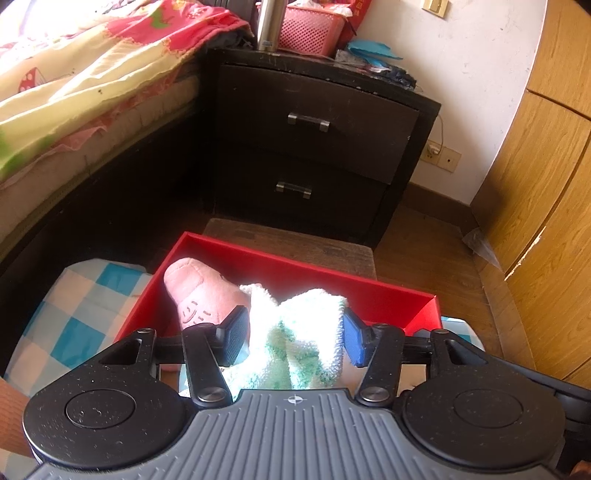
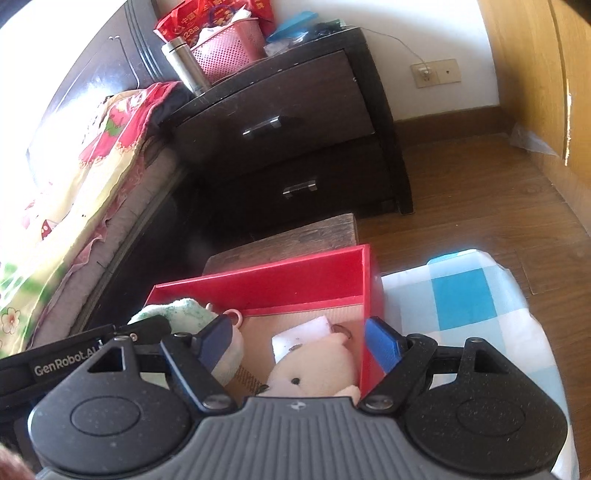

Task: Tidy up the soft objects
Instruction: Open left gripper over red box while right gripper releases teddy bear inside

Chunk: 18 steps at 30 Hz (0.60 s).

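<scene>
A red box (image 1: 303, 269) stands on a blue-checked cloth (image 1: 74, 306). My left gripper (image 1: 295, 336) is shut on a white and green fluffy towel (image 1: 295, 325) and holds it over the box, beside a pink plush toy (image 1: 199, 291) inside. In the right wrist view my right gripper (image 2: 301, 341) is open and empty above the red box (image 2: 295, 280), over a cream plush animal (image 2: 314, 369) and a white pad (image 2: 303, 334). The towel (image 2: 177, 312) and the left gripper's body show at the left there.
A dark two-drawer nightstand (image 1: 314, 147) stands behind the box, with a steel flask (image 1: 269, 26) and a pink basket (image 1: 310, 29) on top. A low wooden stool (image 1: 295, 243) sits behind the box. A bed (image 1: 74, 92) lies at left, a wooden wardrobe (image 1: 546, 184) at right.
</scene>
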Available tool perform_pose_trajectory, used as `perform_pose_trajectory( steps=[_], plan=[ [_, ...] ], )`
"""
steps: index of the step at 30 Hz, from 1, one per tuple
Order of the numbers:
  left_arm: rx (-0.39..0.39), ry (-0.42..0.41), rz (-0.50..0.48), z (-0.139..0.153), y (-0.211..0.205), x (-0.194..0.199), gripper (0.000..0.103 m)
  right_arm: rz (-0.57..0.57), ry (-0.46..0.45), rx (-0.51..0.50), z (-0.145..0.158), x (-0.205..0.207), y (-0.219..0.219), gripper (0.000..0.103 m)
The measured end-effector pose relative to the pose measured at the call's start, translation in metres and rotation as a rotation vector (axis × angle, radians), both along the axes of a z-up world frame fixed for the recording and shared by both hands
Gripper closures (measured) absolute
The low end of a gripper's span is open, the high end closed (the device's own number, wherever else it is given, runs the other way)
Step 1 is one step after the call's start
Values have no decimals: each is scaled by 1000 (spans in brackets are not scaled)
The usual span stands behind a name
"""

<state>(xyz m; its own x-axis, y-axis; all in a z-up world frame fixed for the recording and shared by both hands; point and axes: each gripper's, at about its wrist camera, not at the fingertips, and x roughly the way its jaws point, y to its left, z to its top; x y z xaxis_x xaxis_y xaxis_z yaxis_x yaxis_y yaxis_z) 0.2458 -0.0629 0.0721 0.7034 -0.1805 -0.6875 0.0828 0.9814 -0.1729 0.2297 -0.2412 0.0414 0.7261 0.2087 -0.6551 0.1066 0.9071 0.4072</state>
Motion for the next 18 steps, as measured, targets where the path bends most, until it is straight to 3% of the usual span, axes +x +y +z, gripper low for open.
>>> perform_pose_trajectory(
  steps=[6,18],
  plan=[
    [-12,-24,1,22,9,-16,42,3,-29,-4,20,-14,-3,45],
    [46,-27,-29,49,11,-65,41,8,-58,-47,64,-60,-1,45]
  ],
)
